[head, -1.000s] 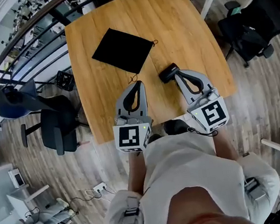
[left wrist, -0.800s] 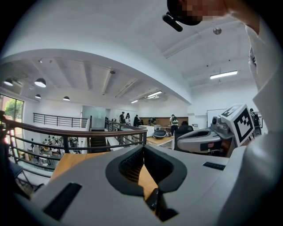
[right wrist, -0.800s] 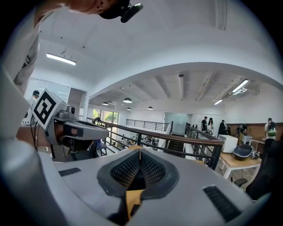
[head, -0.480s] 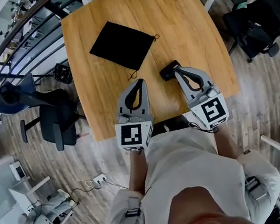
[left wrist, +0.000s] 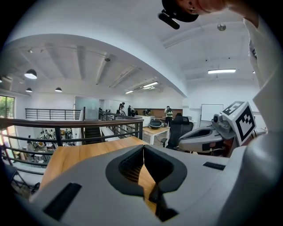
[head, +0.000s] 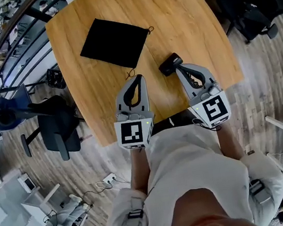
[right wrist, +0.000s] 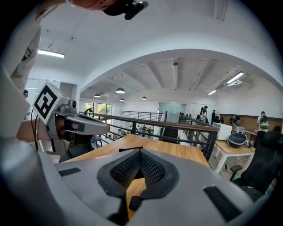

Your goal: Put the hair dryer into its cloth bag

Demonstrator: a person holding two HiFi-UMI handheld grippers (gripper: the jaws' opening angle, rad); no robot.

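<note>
Before you stands a square light-wood table (head: pixel 180 15). On your left, a black wheeled office chair (head: pixel 60 131) sits near a dark metal railing (head: pixel 8 55); another black office chair (head: pixel 249 6) stands to your right. A white power strip (head: pixel 111 180) lies on the grey plank floor (head: pixel 278 80).

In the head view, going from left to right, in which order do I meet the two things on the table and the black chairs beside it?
black office chair → cloth bag → hair dryer → second black chair
</note>
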